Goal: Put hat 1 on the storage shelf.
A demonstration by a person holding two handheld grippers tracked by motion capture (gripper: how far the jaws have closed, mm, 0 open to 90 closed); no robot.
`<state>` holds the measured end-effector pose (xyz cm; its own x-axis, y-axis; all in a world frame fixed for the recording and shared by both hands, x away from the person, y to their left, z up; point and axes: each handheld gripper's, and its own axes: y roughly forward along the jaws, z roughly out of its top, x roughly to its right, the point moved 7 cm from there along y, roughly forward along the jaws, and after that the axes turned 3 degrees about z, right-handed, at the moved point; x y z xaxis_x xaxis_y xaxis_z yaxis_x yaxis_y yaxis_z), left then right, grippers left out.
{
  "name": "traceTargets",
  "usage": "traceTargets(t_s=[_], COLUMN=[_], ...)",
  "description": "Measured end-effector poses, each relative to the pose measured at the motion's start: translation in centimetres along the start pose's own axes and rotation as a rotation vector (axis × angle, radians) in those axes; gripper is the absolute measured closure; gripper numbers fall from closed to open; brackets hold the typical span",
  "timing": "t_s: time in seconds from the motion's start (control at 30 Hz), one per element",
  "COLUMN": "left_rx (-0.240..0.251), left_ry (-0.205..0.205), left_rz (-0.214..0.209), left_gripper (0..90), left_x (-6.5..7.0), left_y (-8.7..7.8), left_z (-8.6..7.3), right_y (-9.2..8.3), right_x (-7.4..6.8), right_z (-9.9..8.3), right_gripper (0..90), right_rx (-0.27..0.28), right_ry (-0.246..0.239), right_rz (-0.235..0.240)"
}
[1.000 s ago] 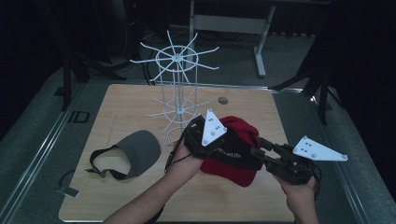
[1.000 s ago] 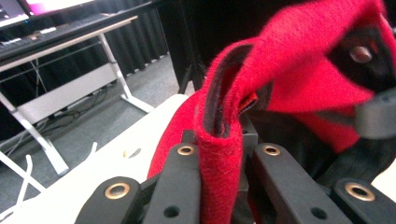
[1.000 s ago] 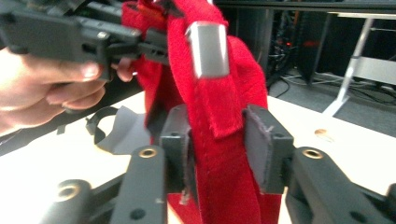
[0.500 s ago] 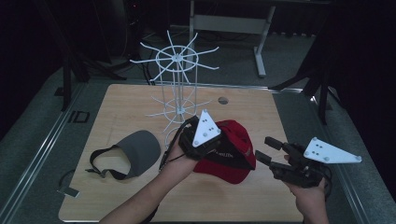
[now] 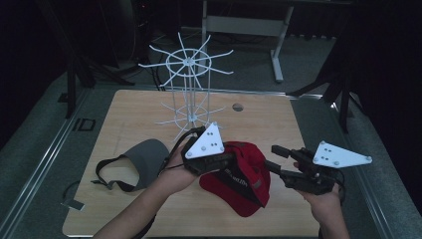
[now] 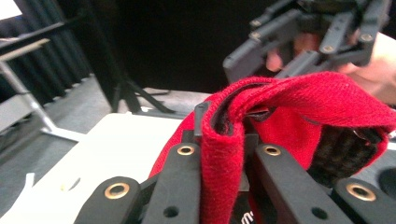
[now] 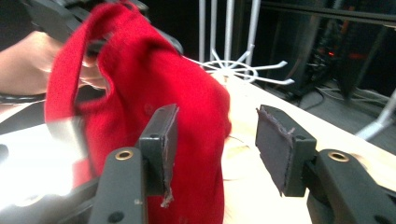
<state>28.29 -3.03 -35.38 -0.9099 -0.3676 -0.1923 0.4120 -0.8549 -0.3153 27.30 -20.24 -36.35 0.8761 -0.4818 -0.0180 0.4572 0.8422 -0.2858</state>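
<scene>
Two grippers were on the red cap (image 5: 244,177) a second ago; now one has it. The left gripper (image 5: 226,162) is clenched on a fold of the cap's fabric, which in the left gripper view stands pinched between its two black jaws (image 6: 222,158). The right gripper (image 5: 273,158) has let go: its jaws have just been opening and then eased a little closer, and in the right gripper view its pads (image 7: 275,147) stand apart with bare air between them, the cap hanging just to the left of them and beyond.

From the high view, the cap sits directly under and ahead of the left gripper, partly lifted off the wooden table (image 5: 278,119), with its brim drooping toward the person. The right gripper is beside the cap's right edge, near but not touching it as far as I can tell.

Compared with the picture from a second ago, the right gripper has drawn back from the cap to the right, and the left gripper has carried the cap slightly left and toward the white wire rack (image 5: 188,89). The grey visor (image 5: 144,157) lies where it did, out to the left of the left gripper.

My reading is that the cap has been handed over to a one-handed hold, likely so it can be hung on one of the rack's arms, with the right gripper free to steady or re-grip.
</scene>
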Motion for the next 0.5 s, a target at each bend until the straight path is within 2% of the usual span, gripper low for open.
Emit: traceTargets(t_s=[0.03, 0.1, 0.23, 0.33, 0.5], left_rx=[0.006, 0.005, 0.019, 0.011, 0.007], left_ry=[0.001, 0.004, 0.003, 0.008, 0.024], left_rz=[-0.029, -0.056, -0.088, -0.103, -0.112], left_gripper=[85.9, 85.8, 85.8, 85.8, 85.7], left_x=[0.3, 0.5, 0.8, 0.9, 1.3], left_y=[0.0, 0.0, 0.0, -0.1, 0.0], left_z=[0.0, -0.2, -0.2, -0.1, -0.1], right_y=[0.1, 0.5, 1.2, 1.5, 1.6], right_x=[-0.2, -0.5, -1.3, -1.7, -2.0], right_z=[0.2, 0.4, 0.5, 0.5, 0.5], right_gripper=[48.4, 48.4, 48.5, 50.1, 59.4], right_rx=[-0.002, -0.015, -0.046, -0.063, -0.073], right_ry=[-0.009, -0.026, -0.056, -0.084, -0.112], right_rz=[0.013, 0.028, 0.082, 0.099, 0.141])
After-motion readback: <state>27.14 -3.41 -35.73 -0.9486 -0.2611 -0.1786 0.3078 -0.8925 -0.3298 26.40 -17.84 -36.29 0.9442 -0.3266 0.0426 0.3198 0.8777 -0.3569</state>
